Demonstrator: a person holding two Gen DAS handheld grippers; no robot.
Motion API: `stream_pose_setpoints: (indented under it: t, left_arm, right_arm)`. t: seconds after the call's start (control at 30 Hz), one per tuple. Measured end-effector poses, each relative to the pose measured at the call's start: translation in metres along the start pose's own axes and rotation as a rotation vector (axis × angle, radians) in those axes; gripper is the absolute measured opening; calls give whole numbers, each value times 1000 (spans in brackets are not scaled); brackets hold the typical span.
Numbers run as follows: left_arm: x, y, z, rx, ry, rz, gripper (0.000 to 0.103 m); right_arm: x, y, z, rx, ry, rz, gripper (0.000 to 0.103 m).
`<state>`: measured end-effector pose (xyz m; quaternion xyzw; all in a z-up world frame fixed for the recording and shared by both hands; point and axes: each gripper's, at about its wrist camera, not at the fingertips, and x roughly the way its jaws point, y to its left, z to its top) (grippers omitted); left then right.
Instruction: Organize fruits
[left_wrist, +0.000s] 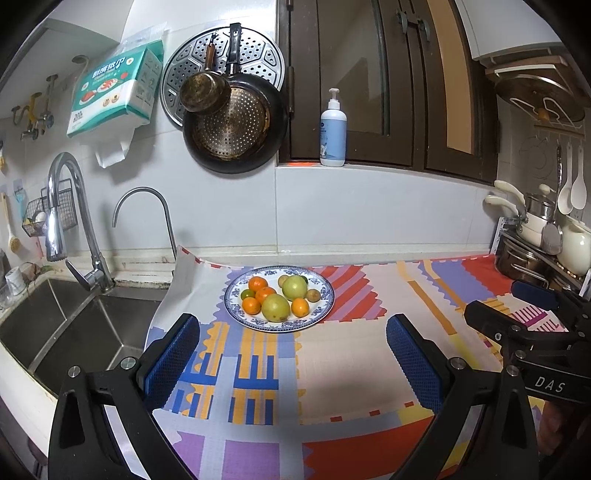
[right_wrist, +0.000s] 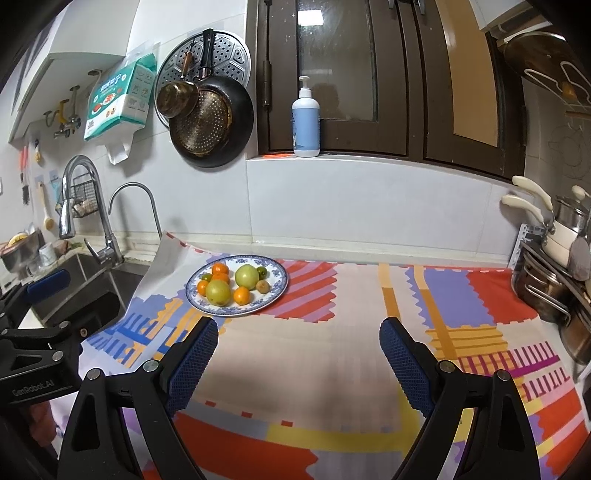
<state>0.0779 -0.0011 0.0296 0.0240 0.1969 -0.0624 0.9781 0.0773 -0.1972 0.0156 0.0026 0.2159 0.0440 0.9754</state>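
Note:
A blue-and-white plate (left_wrist: 325, 306) sits on the patterned mat near the back of the counter. It holds several oranges (left_wrist: 258, 284), two large yellow-green fruits (left_wrist: 275, 307) and small brown and green fruits. The plate shows in the right wrist view (right_wrist: 279, 288) too. My left gripper (left_wrist: 293, 328) is open and empty, just in front of the plate. My right gripper (right_wrist: 298, 332) is open and empty, in front and to the right of the plate. The right gripper shows at the right edge of the left wrist view (left_wrist: 517, 306).
A steel sink (left_wrist: 70, 332) with two faucets (left_wrist: 70, 221) lies to the left of the mat. Pots and a white teapot (left_wrist: 576, 247) stand on a rack at the right. A soap bottle (left_wrist: 333, 129) stands on the window sill. Pans hang on the wall.

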Motion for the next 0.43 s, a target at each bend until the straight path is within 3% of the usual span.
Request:
stream_pose_setpoints:
  t: [0.43]
  left_arm:
    - [5, 2, -1, -6, 16, 5, 103]
  right_arm:
    - [5, 1, 1, -5, 8, 3, 90]
